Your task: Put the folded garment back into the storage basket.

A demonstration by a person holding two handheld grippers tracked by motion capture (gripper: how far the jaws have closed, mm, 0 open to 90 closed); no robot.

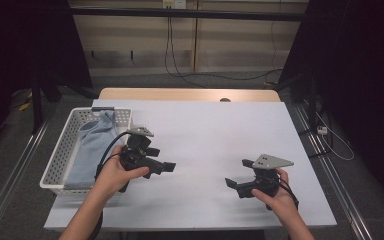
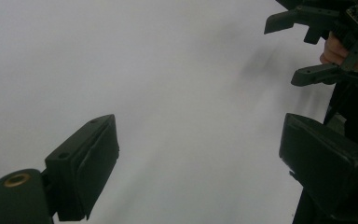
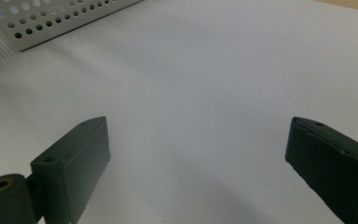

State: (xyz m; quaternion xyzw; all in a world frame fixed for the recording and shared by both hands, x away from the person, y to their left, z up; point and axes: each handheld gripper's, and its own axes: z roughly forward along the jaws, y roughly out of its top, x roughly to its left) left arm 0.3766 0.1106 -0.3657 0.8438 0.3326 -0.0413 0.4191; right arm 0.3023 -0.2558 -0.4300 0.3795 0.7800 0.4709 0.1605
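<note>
Trouble is lurking while we are holding both the left gripper (image 1: 166, 165) and right gripper (image 1: 231, 183) spread and empty: reaching sideways for the blue cloth (image 1: 91, 145) lying in the white basket (image 1: 60, 152) risks snagging its perforated wall.

No text, label, brand, number or sign can be read anywhere in the three views. Nothing is printed on the white table cover (image 1: 205, 130), and the basket (image 1: 62, 150) is marked only by its holes. The black jaws are left plain too.
</note>
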